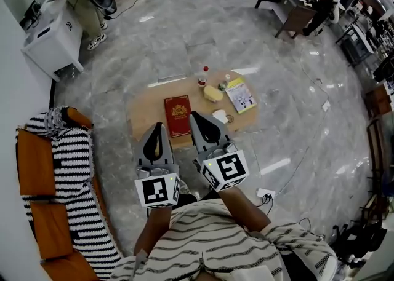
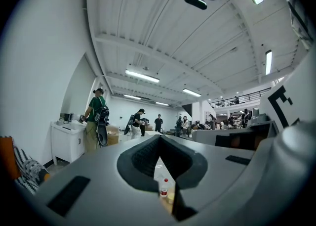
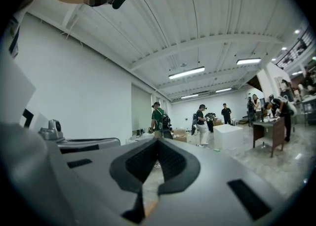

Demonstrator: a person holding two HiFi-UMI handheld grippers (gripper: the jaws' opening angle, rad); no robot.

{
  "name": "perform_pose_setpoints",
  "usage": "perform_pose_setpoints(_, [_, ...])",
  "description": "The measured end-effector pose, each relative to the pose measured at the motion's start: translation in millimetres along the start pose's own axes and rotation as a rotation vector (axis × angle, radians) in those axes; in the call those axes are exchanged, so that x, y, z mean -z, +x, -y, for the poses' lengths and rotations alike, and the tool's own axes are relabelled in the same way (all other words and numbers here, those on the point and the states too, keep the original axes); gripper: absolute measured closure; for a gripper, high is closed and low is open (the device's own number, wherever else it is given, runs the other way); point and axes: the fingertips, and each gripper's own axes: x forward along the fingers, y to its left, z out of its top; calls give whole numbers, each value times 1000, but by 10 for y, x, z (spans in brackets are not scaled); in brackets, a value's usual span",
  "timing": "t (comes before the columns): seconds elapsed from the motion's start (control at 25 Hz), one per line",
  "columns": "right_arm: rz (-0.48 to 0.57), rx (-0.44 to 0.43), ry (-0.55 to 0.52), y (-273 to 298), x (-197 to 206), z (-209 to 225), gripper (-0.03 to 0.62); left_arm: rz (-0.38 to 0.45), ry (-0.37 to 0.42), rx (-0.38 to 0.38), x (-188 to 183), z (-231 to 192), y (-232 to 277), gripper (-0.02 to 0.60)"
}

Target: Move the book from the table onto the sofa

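The left gripper (image 1: pixel 159 127) and right gripper (image 1: pixel 197 117), both pinched shut and empty, flanked the red book (image 1: pixel 177 114) just ahead, likely lining up to lift it.

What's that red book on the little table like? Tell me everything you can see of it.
The red book looks like a dark red hardback with a gold emblem on its cover. It lies closed and flat, cover up, on the round wooden table, near the edge closest to the person. Nothing rests on it, and it is not held.
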Motion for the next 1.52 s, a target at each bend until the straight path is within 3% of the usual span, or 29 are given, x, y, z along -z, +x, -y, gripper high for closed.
perform_pose_setpoints(0.36, [-2, 1, 24, 343, 98, 371, 582, -23, 21, -8, 139, -10, 467, 577])
perform_pose_setpoints(0.88, [-71, -26, 85, 859, 478, 1183, 582, -143, 15, -70, 709, 40, 1328, 577])
perform_pose_setpoints(1.08, [-128, -41, 127, 931, 788, 1305, 580, -217, -5, -100, 1041, 42, 1402, 577])
perform_pose_setpoints(1.52, [-247, -11, 181, 1058, 1492, 1386, 580, -349, -57, -82, 1756, -165, 1437, 576])
